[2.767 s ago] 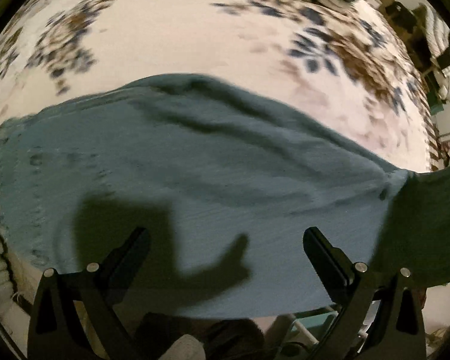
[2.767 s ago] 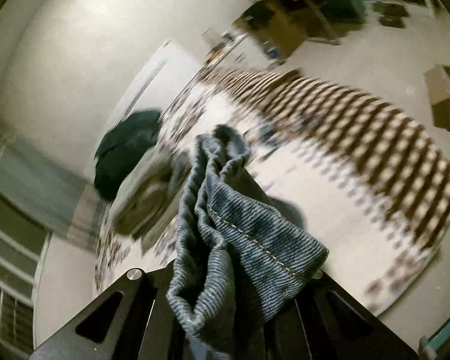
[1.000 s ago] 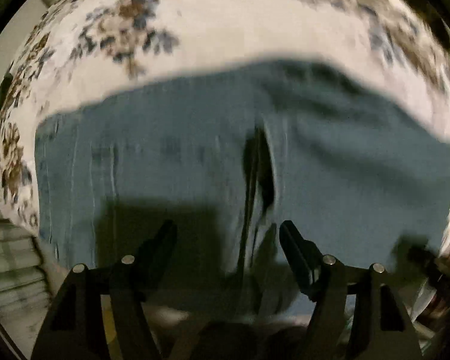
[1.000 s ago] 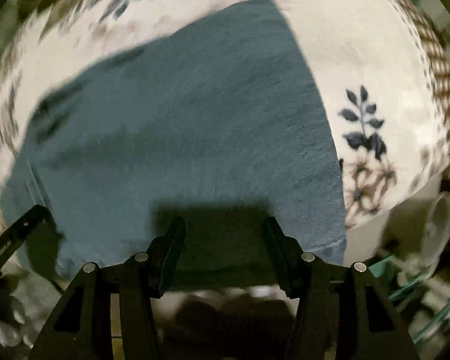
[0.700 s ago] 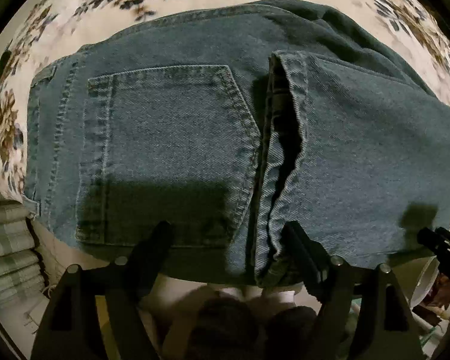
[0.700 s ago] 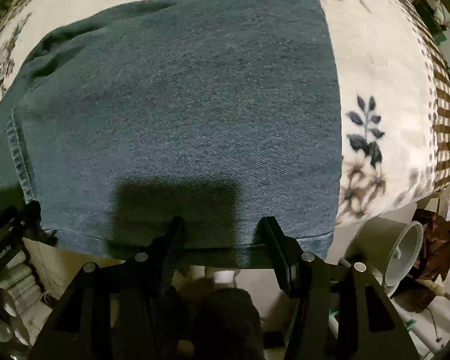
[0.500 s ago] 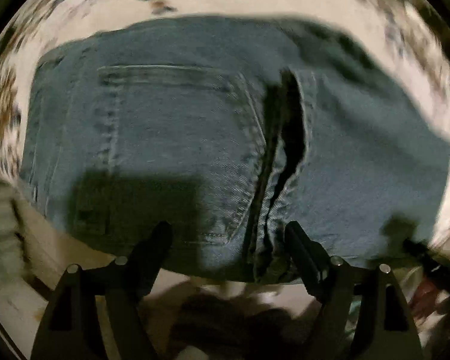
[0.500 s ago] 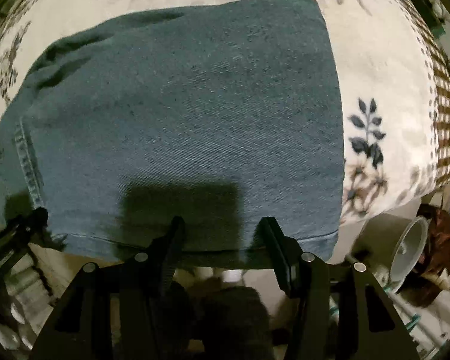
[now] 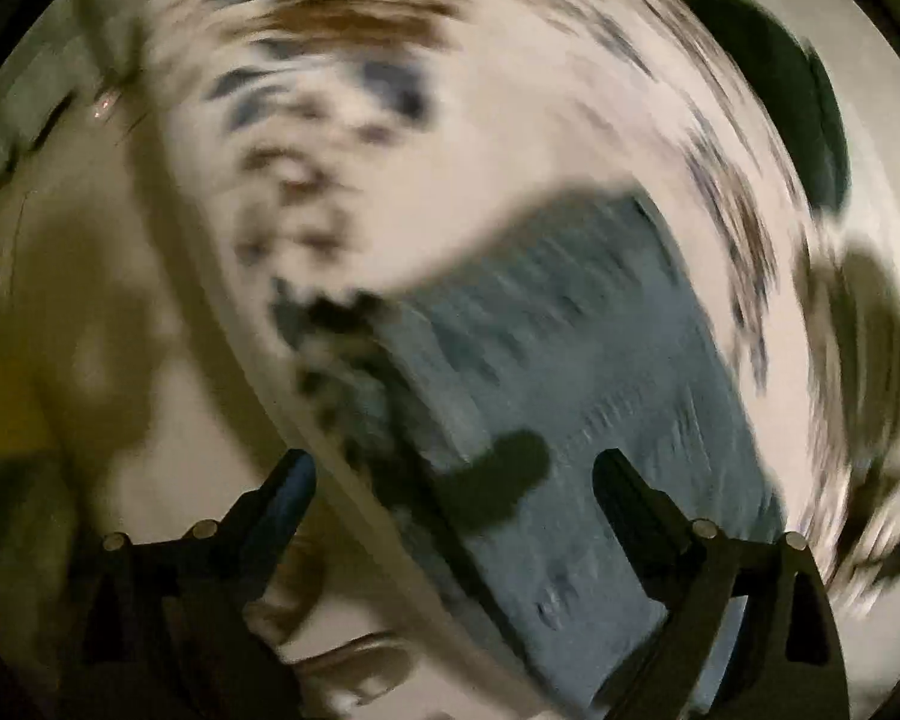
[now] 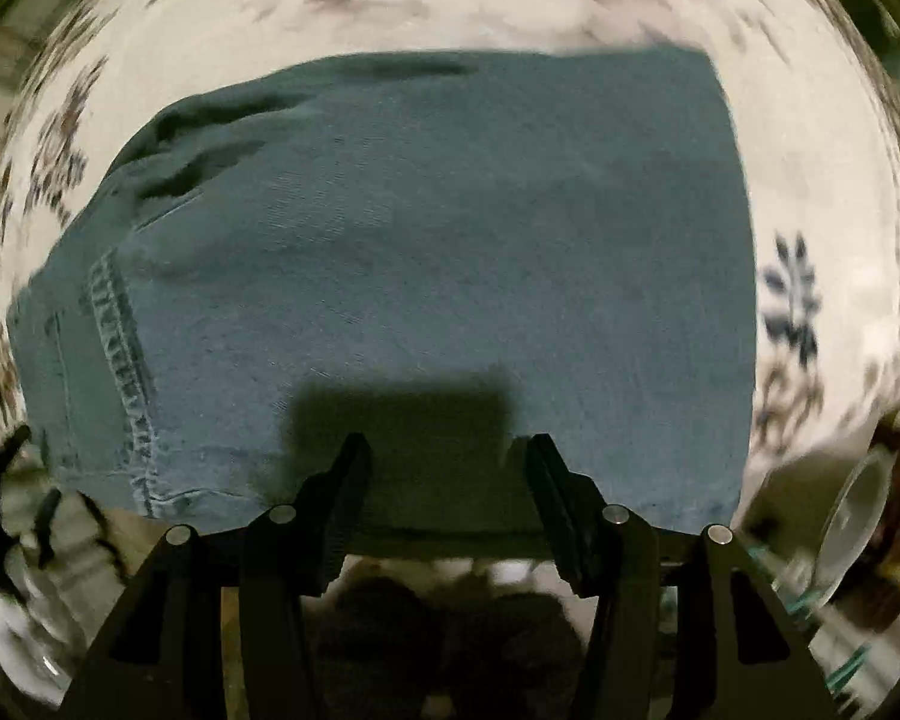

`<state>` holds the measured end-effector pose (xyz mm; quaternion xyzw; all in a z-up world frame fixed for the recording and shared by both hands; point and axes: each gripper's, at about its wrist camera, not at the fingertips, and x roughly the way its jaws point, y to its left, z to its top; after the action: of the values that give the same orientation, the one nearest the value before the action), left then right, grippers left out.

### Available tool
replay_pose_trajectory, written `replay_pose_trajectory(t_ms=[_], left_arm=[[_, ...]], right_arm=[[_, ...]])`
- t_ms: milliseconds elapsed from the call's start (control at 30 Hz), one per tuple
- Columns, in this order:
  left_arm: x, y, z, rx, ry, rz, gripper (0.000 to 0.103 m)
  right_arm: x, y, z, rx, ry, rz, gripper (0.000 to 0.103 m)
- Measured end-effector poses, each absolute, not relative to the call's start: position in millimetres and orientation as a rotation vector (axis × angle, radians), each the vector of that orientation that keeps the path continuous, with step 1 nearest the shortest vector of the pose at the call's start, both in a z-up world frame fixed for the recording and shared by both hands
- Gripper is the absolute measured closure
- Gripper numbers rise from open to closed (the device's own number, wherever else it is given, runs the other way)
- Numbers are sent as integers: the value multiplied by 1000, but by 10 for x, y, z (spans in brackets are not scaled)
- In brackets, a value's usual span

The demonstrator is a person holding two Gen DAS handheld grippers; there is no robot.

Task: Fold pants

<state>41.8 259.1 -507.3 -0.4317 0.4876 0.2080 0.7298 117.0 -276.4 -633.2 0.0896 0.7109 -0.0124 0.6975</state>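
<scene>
1. Jeans (image 10: 426,264) lie folded into a flat block on the floral bedspread (image 10: 810,138), their near edge along the bed's edge, just ahead of the right claw (image 10: 447,477).
2. Right claw points down over that near edge, jaws half apart and clamped on nothing; the denim lies below them, not between the pads.
3. Left claw (image 9: 453,483) is opening, nothing between its jaws; in its blurred view the jeans (image 9: 600,396) run diagonally from ahead-right down to lower right, with the bed's edge crossing beneath.
4. In the right wrist view the block's long axis runs left to right; the stitched seam (image 10: 120,360) marks its left end.
5. Judged nearer: the right claw, squarely over the middle of the near edge.
</scene>
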Motion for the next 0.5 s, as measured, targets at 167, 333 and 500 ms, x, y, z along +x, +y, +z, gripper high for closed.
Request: replay_pose_trajectory(t_ms=[167, 333, 500], left_arm=[[379, 2735, -5324, -1082, 995, 415, 54], [258, 2629, -5100, -983, 909, 377, 76], [367, 2513, -4874, -928, 844, 306, 76]], right_arm=[[1183, -2582, -6350, 139, 1605, -17, 46], [1177, -2674, -6412, 152, 1606, -85, 46], [1260, -2479, -6302, 142, 1606, -105, 46]])
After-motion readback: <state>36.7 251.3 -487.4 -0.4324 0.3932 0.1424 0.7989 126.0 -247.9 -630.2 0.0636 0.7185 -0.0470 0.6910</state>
